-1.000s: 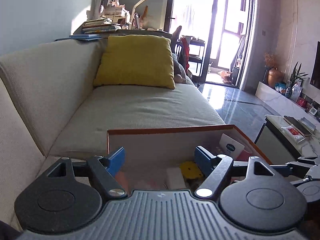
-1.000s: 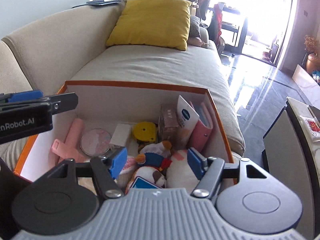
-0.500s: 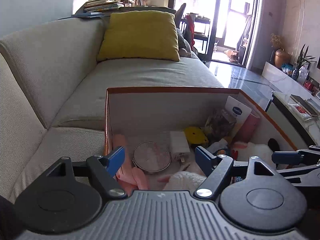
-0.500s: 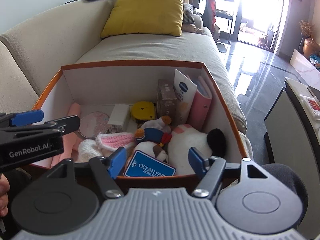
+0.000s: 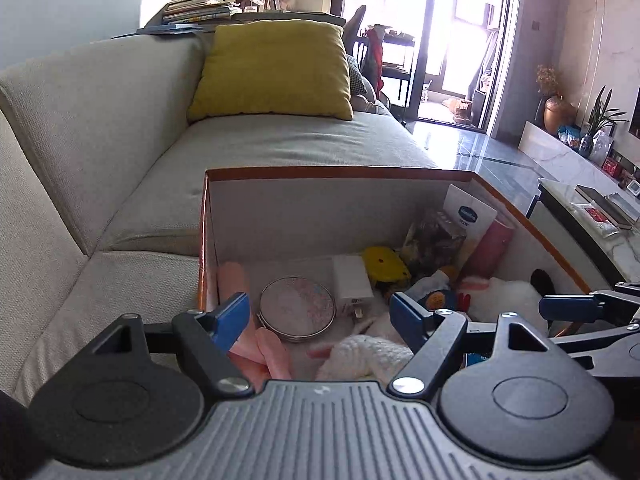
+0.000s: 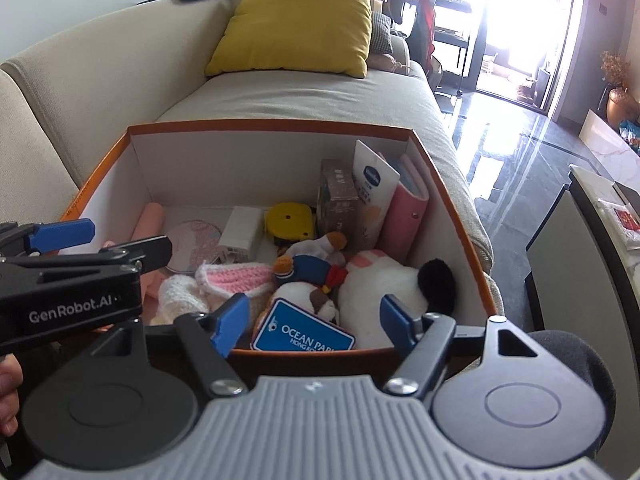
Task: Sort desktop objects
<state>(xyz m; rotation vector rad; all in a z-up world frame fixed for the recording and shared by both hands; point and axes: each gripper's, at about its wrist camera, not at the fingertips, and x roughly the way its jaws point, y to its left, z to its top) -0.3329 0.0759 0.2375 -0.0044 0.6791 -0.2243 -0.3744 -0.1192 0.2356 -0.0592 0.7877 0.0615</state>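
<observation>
Crowding the box (image 6: 448, 216), toys lie beneath both spread, empty claws (image 5: 318, 318) (image 6: 312, 320).

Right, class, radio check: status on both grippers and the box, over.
Left gripper open, empty. Right gripper open, empty, just widened. Orange box full, untouched. Plush toys piled over the near items.

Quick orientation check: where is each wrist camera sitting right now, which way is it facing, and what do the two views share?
Left wrist: behind the open left gripper, looking down into the left side of the orange box, over the round mirror; the right gripper's finger tip enters from the right.
Right wrist: behind the open, empty right gripper, its jaws just opening, over the box's near edge and the Ocean Park tag; the left gripper and a hand show at left.
Shared: box, mirror, yellow cushion, sofa.
</observation>
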